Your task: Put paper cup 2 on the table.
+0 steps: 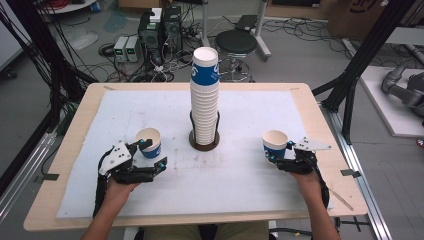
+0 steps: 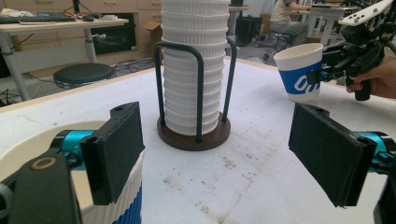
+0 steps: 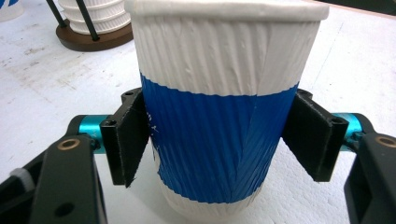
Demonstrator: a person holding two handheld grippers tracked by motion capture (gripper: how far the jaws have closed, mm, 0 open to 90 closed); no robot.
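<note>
A tall stack of white ribbed paper cups (image 1: 205, 100) stands in a black wire holder on a round wooden base (image 1: 204, 144) at the middle of the table; its top cup has a blue band. My left gripper (image 1: 154, 154) is open, with bare mat between its pads (image 2: 219, 154). A white and blue paper cup (image 1: 149, 142) stands against the outer side of its left jaw (image 2: 116, 205). My right gripper (image 3: 219, 140) is shut on another blue-banded paper cup (image 3: 219, 116), pads pressing on the blue band (image 1: 275, 141). Whether that cup touches the mat I cannot tell.
A white mat (image 1: 150, 195) with some brown stains covers the wooden table (image 1: 65, 165). Beyond the far edge stand a black stool (image 1: 236, 42), computer cases (image 1: 160, 30) and cables on the floor. A metal frame (image 1: 350, 80) rises at the right.
</note>
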